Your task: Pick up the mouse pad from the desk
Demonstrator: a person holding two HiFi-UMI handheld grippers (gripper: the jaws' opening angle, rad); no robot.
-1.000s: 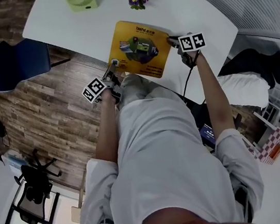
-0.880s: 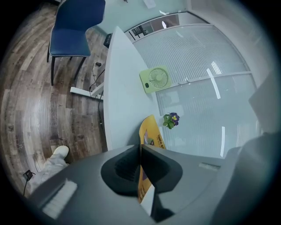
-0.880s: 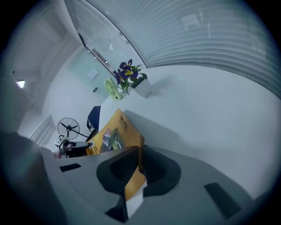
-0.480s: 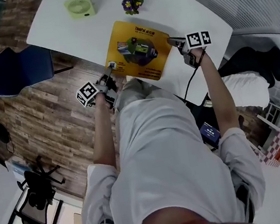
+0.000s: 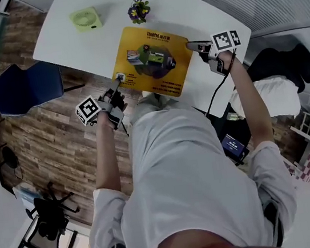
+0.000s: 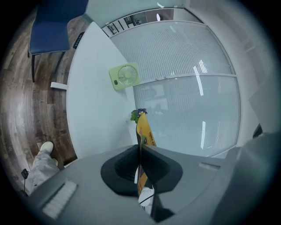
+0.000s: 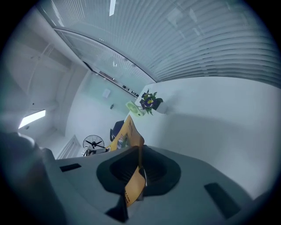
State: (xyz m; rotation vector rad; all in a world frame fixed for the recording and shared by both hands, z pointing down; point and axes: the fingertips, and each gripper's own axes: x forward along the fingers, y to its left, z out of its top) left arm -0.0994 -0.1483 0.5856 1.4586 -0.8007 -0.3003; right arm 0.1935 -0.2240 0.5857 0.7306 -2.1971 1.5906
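Observation:
The yellow mouse pad [image 5: 153, 61] with a printed picture hangs stretched between my two grippers, lifted off the white desk [image 5: 79, 42]. My left gripper [image 5: 118, 78] is shut on its near-left corner. My right gripper [image 5: 189, 45] is shut on its right edge. In the left gripper view the mouse pad [image 6: 145, 132] shows edge-on, pinched between the closed jaws of my left gripper [image 6: 140, 165]. In the right gripper view the mouse pad [image 7: 127, 129] also runs edge-on out of the closed jaws of my right gripper [image 7: 139, 169].
A green desk fan [image 5: 86, 18] and a small pot of purple flowers [image 5: 138, 10] stand on the desk's far part. A blue chair [image 5: 25, 88] sits left of the desk over wooden floor. A black office chair [image 5: 47, 214] stands at lower left.
Both grippers have risen together with the mouse pad, which now hangs higher above the desk. The left gripper has shifted left and the right gripper right in the head view.

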